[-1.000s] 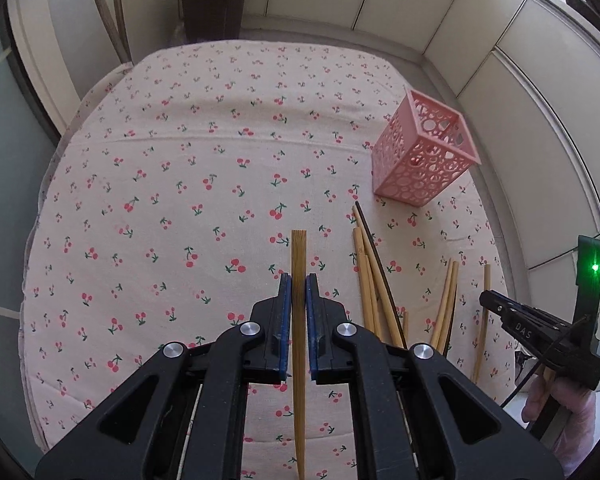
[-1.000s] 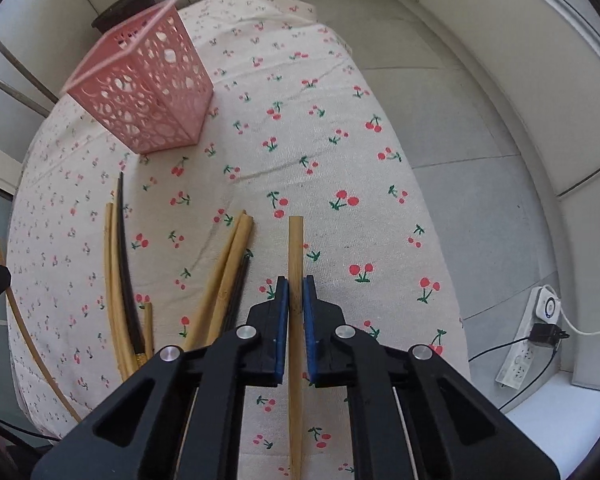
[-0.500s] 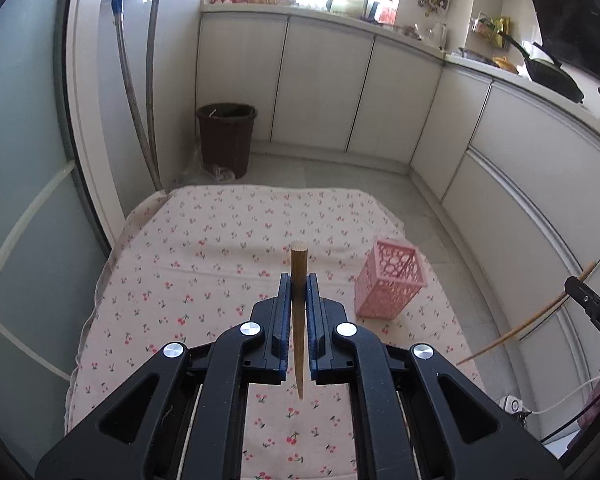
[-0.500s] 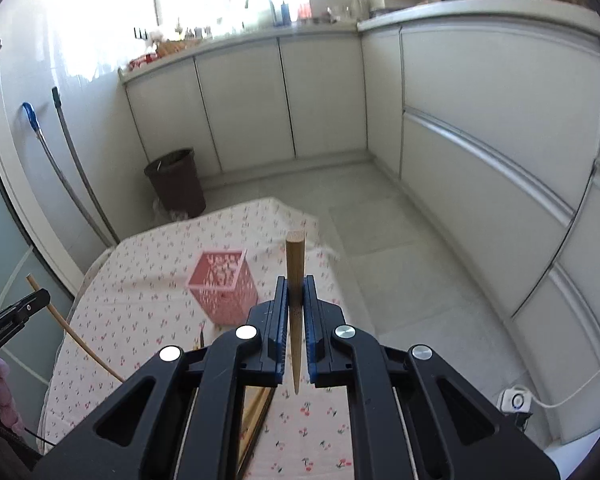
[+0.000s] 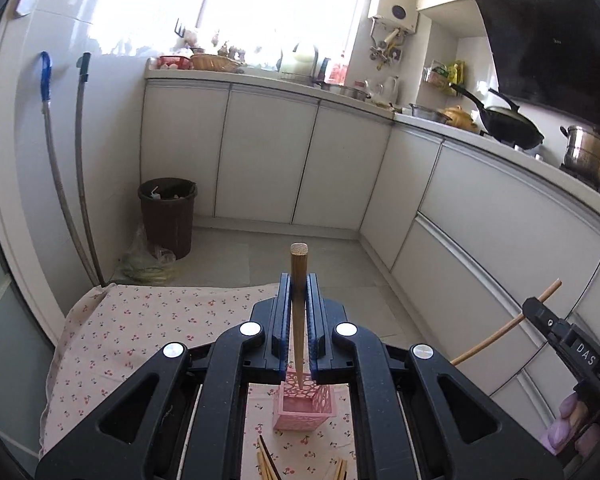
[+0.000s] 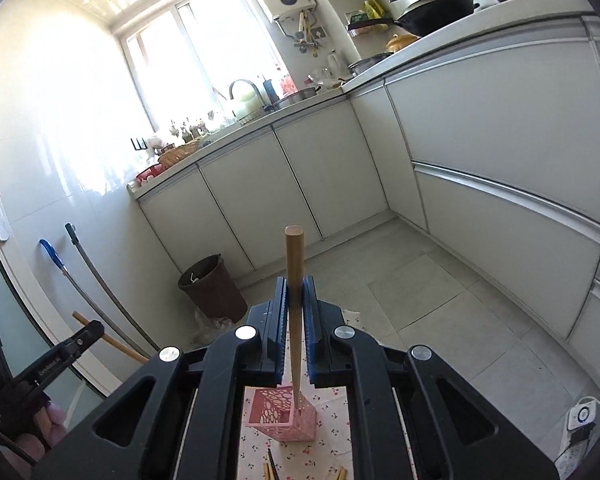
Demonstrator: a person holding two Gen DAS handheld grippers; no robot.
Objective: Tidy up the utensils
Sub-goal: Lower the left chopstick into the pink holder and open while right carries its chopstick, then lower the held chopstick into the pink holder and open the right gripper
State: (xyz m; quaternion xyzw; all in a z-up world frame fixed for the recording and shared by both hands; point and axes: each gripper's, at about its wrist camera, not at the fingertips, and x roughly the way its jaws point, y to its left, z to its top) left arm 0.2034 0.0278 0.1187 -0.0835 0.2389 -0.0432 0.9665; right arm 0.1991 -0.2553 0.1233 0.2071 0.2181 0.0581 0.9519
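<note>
The left gripper (image 5: 298,308) was clamped on 1 chopstick (image 5: 299,280), blunt end up, thin tip hanging just over the pink holder (image 5: 302,408) below it. The right gripper (image 6: 294,304) likewise pinched 1 chopstick (image 6: 294,264), its tip over the holder's open top. Loose chopsticks (image 5: 266,460) lay on the cherry cloth (image 5: 148,328) nearer than the holder. To do this step well, I judged each stick should stay upright, be centred over the opening and go in one after the other, so the tips miss the rim and the 2 grippers do not collide. Compared with 1 second earlier, both grippers had risen from cloth level and tilted up, so cabinets (image 5: 268,160) and bin (image 5: 168,216) beyond now filled the views.
</note>
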